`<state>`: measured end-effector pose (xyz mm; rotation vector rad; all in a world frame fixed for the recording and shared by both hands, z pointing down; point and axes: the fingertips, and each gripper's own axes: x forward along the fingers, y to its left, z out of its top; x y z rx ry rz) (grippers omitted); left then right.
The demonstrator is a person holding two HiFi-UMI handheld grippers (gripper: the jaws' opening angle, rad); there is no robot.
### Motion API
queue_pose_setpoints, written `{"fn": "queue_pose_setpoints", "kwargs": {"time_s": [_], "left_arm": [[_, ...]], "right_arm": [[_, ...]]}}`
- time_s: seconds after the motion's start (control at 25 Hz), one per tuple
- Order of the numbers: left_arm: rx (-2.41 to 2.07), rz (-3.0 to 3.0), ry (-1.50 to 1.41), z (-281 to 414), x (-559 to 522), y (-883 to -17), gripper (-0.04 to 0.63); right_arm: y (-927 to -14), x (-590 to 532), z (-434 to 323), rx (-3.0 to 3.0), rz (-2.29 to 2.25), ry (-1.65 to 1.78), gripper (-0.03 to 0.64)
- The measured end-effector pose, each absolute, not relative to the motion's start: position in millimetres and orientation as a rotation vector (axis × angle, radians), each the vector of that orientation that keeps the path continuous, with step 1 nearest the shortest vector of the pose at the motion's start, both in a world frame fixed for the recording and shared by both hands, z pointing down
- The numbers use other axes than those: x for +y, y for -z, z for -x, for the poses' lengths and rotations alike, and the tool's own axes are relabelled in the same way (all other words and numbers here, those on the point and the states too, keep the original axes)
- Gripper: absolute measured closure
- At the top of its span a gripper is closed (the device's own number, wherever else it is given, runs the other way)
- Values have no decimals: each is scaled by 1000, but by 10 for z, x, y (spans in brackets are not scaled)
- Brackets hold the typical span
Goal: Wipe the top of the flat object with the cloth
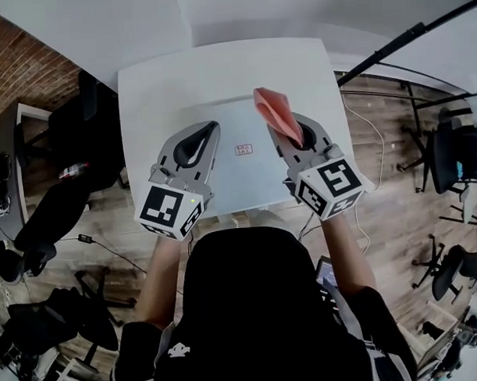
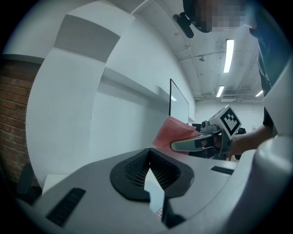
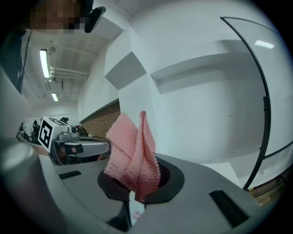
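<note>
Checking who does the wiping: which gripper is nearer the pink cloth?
Right. The right gripper is shut on the cloth; the left gripper, shut and empty, is apart, to the cloth's left.

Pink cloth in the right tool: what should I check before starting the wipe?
1. The pink cloth clamped in the right tool: ok.
2. The left tool shut, empty: ok.
3. The flat panel lying on the white table, top bare except a small sticker: ok.
4. Cloth touching the panel: not ok, it is up in the air.
5. Panel held steady: cannot tell.
</note>
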<state>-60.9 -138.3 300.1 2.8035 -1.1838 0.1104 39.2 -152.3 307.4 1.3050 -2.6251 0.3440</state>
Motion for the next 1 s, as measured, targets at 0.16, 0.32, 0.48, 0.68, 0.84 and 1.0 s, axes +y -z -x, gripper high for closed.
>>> {"fn": "queue_pose_setpoints", "kwargs": {"time_s": [0.16, 0.32, 0.48, 0.68, 0.84, 1.0], "left_arm": [[-1100, -2823, -144, 501, -1405, -3278, 583], [-1011, -2834, -96, 449, -1390, -3530, 583], [-943, -2803, -104, 424, -1370, -3828, 583], [-884, -2802, -260, 387, -1260, -4243, 581], [-800, -2800, -447, 291, -1121, -4592, 541], [-752, -2800, -530, 209, -1041, -4829, 471]], "right_arm": [[-3329, -1613, -456, -2588, -1259, -375, 569], [-3646, -1690, -455, -2551, -1205, -414, 569], [-3970, -1673, -445, -2510, -1168, -474, 569], [-4333, -1576, -501, -2462, -1130, -550, 569], [-4569, -1501, -583, -2429, -1116, -595, 569], [-4780, -1429, -641, -2393, -1096, -616, 569]]}}
